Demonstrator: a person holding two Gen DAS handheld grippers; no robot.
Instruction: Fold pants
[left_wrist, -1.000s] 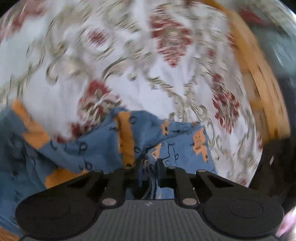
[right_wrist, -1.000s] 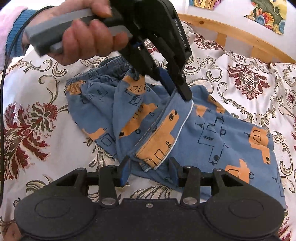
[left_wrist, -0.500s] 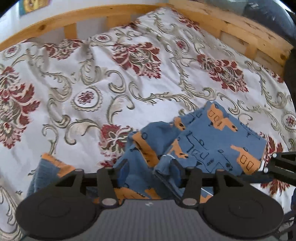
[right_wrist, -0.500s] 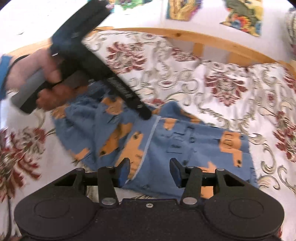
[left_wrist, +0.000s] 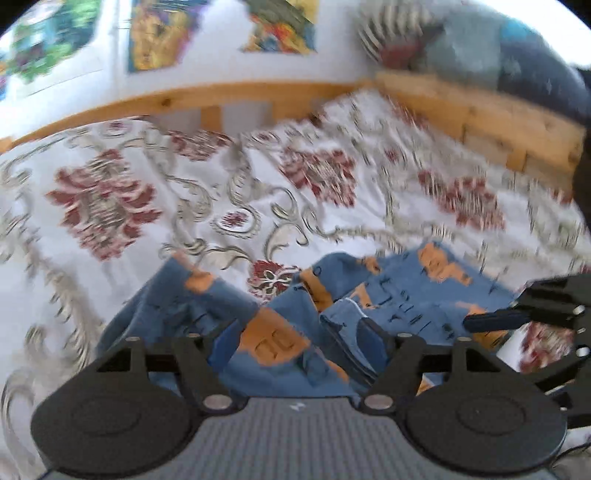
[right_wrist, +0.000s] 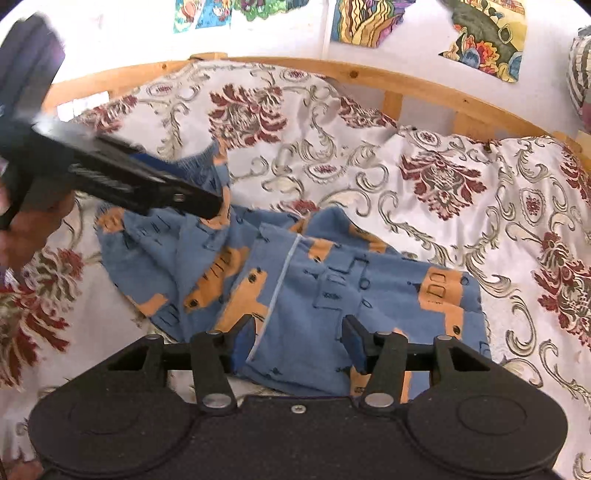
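A bedroom; floral bedspread (right_wrist: 424, 147), wooden bed frame (right_wrist: 369, 75), wall pictures (right_wrist: 364, 20).

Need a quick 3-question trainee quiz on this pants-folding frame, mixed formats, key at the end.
1. True or false: the pants lie flat and neatly folded on the bedspread.
2. What orange print is on the blue pants? A) stars B) vehicles C) stripes
3. Fill in: the left gripper jaws are opening, with ____ clamped between them.

Key: 1 false, still bunched; 2 B; 3 nothing.
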